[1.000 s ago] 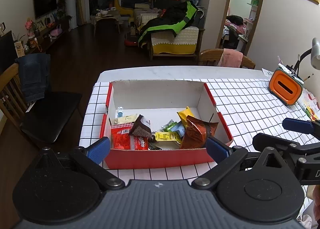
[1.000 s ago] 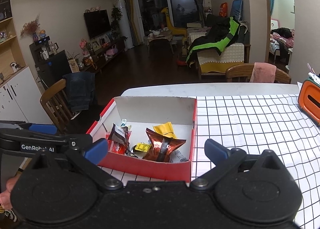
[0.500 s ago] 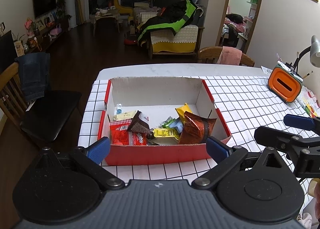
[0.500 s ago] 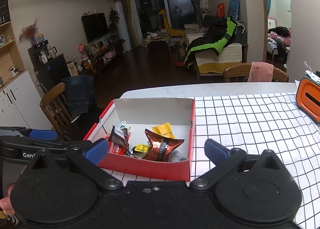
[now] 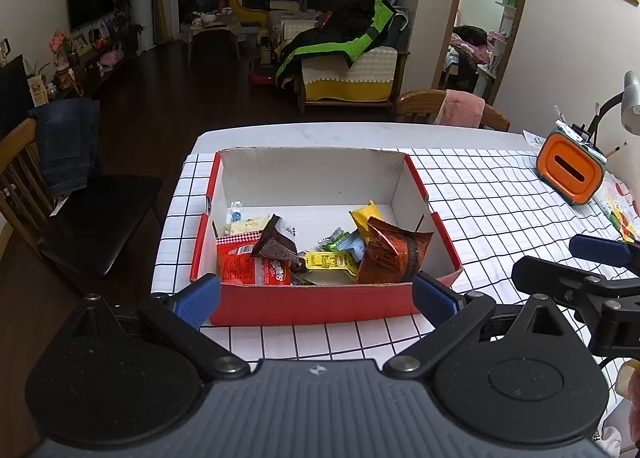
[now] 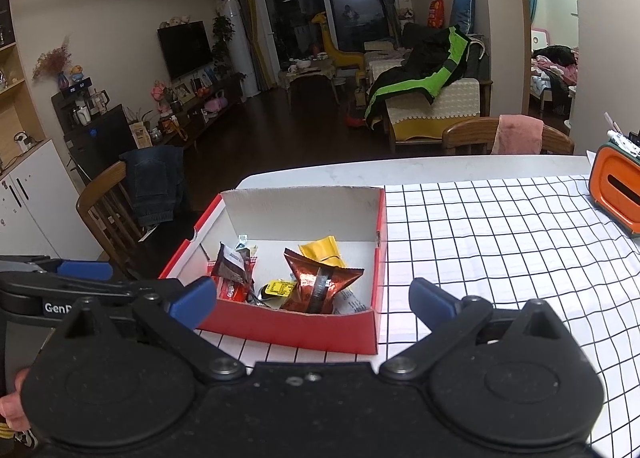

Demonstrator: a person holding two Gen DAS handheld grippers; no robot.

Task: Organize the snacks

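— Red cardboard on the outside, white inside: that box point(image 5: 316, 304) sits on the checked tablecloth point(image 5: 488, 209) near the table's left end, open at the top. What's in it?

— Snacks, all lying loose on the box floor. A red packet point(image 5: 250, 268) lies flat in the near left corner, with a dark brown wrapper point(image 5: 276, 246) propped on top of it. A small yellow sachet point(image 5: 330, 261) is in the middle at the front. To its right stands a crinkled orange-brown bag point(image 5: 394, 254), leaning against the right wall, and a yellow packet point(image 5: 366, 219) pokes up just behind it. A few small green and blue sweets point(image 5: 344, 244) lie between those.

— And the grippers?

— The left gripper point(image 5: 316, 296) hangs just in front of the box's near wall, its blue pads spread wide, about as wide as the box itself, with nothing between them. The right gripper point(image 6: 312, 298) is spread the same way and holds nothing; it hovers by the box's near right corner, so one pad point(image 6: 192, 302) shows against the box front and the other point(image 6: 434, 300) over bare cloth.

— Are the two close together?

— Side by side. Each camera catches the other tool at its edge.

— Anything else on the table?

— An orange holder point(image 5: 570, 173) with pens, well apart, at the far right.
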